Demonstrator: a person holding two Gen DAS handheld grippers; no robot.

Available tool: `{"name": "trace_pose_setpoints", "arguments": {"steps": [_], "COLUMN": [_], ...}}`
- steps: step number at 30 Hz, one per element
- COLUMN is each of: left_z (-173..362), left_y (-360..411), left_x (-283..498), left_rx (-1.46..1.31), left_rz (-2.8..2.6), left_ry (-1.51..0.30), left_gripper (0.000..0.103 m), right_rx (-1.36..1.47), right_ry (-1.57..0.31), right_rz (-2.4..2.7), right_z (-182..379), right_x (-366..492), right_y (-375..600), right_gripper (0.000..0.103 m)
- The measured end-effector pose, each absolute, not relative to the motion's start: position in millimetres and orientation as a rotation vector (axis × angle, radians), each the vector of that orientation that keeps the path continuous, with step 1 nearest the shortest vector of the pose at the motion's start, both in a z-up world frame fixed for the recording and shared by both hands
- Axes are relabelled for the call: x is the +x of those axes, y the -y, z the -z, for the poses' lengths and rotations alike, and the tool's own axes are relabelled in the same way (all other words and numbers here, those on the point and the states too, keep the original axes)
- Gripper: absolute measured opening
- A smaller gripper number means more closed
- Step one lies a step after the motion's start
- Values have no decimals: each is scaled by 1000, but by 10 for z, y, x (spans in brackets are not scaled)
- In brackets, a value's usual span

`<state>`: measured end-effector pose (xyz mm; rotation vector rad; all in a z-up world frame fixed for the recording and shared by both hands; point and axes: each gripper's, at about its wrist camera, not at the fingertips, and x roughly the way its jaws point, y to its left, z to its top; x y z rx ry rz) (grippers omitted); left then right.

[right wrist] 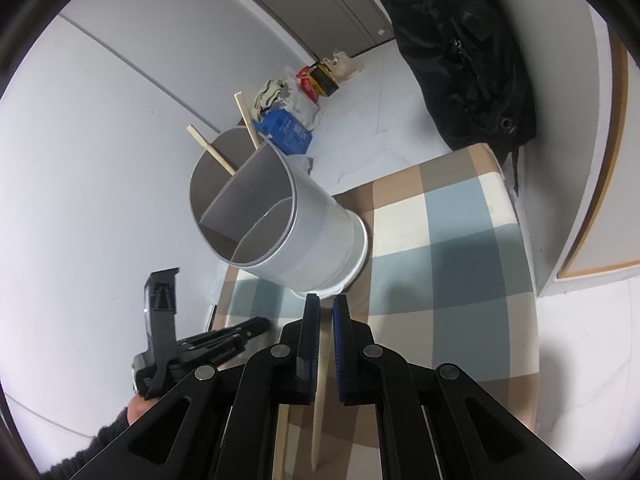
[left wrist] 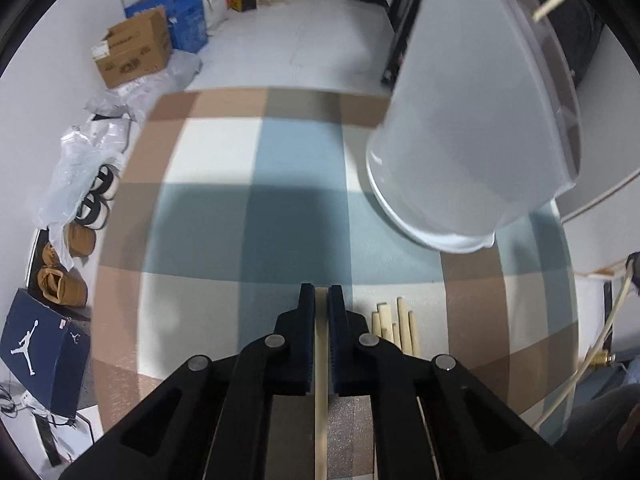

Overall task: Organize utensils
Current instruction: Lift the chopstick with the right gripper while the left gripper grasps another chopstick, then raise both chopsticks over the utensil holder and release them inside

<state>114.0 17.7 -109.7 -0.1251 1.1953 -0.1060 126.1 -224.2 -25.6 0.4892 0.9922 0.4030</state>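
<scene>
A white divided utensil holder point(right wrist: 280, 216) stands on the checked table point(right wrist: 460, 240) with two wooden chopsticks point(right wrist: 218, 152) in its far compartment. In the left wrist view the holder point(left wrist: 472, 140) is close at the upper right. My left gripper point(left wrist: 321, 296) is shut on a wooden chopstick point(left wrist: 321, 360) above the cloth. My right gripper point(right wrist: 326, 304) is shut on another wooden chopstick point(right wrist: 322, 380), just in front of the holder's base. Several loose chopsticks point(left wrist: 394, 328) lie on the cloth right of the left gripper. The left gripper also shows in the right wrist view point(right wrist: 256, 326).
Shoe boxes, shoes and plastic bags point(left wrist: 80, 184) line the floor left of the table. Cardboard and blue boxes point(left wrist: 136, 52) stand by the far wall. A black bag point(right wrist: 460, 48) hangs beyond the table's far edge. A white wall is left of the holder.
</scene>
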Motion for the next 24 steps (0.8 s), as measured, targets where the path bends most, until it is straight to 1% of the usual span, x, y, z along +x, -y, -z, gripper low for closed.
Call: {"name": "trace_pose_setpoints", "arguments": {"steps": [5, 10, 17, 24], "left_z": [719, 335, 134, -55], "left_y": [-153, -155, -140, -178], "left_x": [973, 775, 746, 653], "left_rx": [-117, -137, -134, -133], "left_rz": [111, 125, 158, 179], "left_ry": [-1059, -942, -870, -835], "left_gripper": [2, 2, 2, 2], "right_rx": [495, 477, 400, 313], "right_ry": [-965, -890, -781, -685], "right_rz": [-403, -421, -429, -435], "right_z": [217, 74, -155, -423], "right_x": [1232, 1143, 982, 854], "right_y": [2261, 2220, 2073, 1885], "right_gripper": [6, 6, 6, 6]}}
